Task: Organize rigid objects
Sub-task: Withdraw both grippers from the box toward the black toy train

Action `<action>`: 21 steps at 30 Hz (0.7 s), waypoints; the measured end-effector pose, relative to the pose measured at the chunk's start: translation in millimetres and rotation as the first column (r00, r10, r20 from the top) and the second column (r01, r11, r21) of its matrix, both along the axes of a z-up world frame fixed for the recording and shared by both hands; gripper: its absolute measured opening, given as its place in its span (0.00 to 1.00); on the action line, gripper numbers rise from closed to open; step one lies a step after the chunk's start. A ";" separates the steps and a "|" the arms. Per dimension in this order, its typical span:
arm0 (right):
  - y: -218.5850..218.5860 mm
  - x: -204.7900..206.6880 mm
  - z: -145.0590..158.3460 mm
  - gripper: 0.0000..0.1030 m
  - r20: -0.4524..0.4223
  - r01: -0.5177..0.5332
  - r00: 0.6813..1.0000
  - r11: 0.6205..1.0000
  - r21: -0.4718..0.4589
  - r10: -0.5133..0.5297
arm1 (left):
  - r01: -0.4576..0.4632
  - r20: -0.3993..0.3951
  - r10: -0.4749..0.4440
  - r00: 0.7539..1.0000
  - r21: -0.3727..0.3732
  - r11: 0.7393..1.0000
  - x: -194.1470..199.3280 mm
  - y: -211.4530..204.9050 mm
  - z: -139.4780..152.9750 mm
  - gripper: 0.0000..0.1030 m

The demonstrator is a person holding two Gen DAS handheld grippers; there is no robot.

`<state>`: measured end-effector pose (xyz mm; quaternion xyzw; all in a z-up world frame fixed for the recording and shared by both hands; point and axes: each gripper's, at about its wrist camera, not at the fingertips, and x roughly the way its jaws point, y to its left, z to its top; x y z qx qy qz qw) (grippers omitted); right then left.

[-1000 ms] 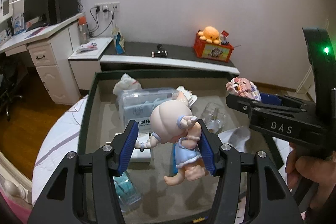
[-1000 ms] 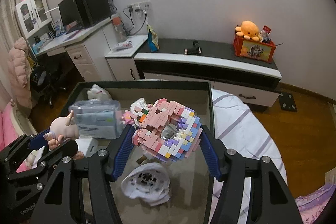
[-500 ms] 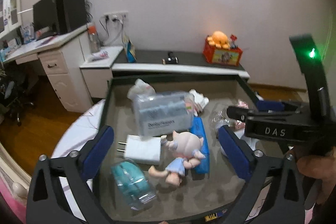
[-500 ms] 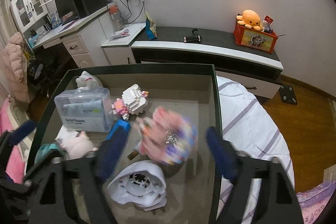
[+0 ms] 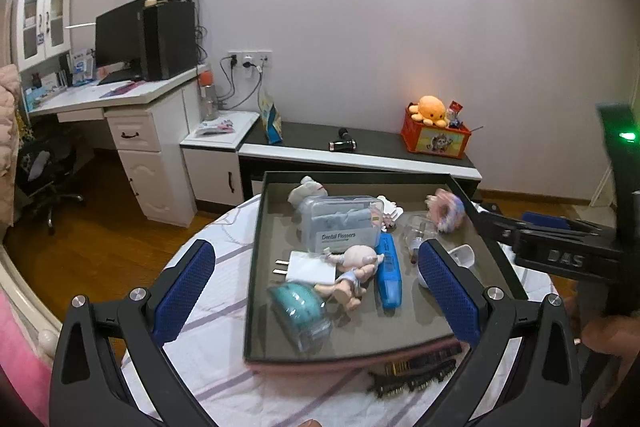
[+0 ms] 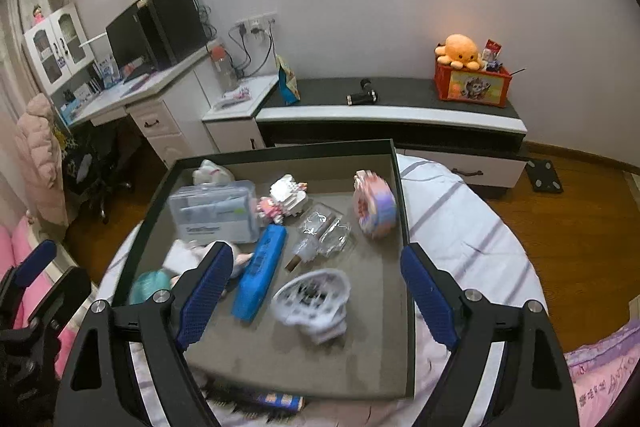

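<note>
A dark-rimmed tray [image 5: 360, 177] [image 6: 288, 149] holds the objects. The baby doll [image 5: 352, 275] lies in its front middle, between a white charger [image 5: 308, 267] and a blue case [image 5: 388, 275]. The pink brick ring [image 6: 374, 205] rests on edge by the right wall, also visible far right [image 5: 446, 211]. My left gripper [image 5: 316, 291] hangs open above the tray's front, with nothing between its fingers. My right gripper [image 6: 316, 297] is above the front too, jaws opening and empty. A dental flosser box [image 6: 214, 211], clear packaging [image 6: 324, 227] and a white moulded piece [image 6: 312, 297] lie in the tray.
The tray sits on a round table with a striped white cloth [image 5: 216, 307]. A black comb [image 5: 412, 375] lies in front of the tray. Behind is a low cabinet with an orange toy box [image 5: 436, 139], and a desk [image 5: 120, 95] at left. Wood floor surrounds the table.
Both grippers opened and let go: the doll dropped into the tray's front, the brick ring landed by the right wall. Both grippers then drew back and up from the tray.
</note>
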<state>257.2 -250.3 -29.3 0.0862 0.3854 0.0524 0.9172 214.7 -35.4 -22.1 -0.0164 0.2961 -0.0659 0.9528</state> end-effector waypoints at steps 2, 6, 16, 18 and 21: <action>2.9 -16.3 9.6 0.85 0.030 0.006 1.000 1.000 0.001 -0.006 | -0.006 -0.001 0.006 1.000 -0.009 1.000 -11.3 5.0 4.5 1.00; 9.5 -53.3 27.3 0.85 0.085 0.012 0.996 1.000 -0.014 -0.011 | -0.007 0.011 0.008 1.000 -0.018 1.000 -35.6 9.9 11.1 1.00; 24.7 -134.9 58.1 0.85 0.200 0.033 0.979 0.999 -0.036 -0.025 | -0.008 0.011 0.008 1.000 -0.051 0.999 -92.6 17.1 17.9 1.00; 26.6 -147.6 60.8 0.85 0.213 0.038 0.977 0.998 -0.042 -0.028 | -0.012 0.012 0.012 1.000 -0.054 0.998 -103.5 18.6 19.6 1.00; 28.7 -166.6 63.5 0.85 0.233 0.043 0.972 0.998 -0.046 -0.031 | -0.014 0.020 0.015 1.000 -0.049 0.999 -117.1 19.0 23.0 1.00</action>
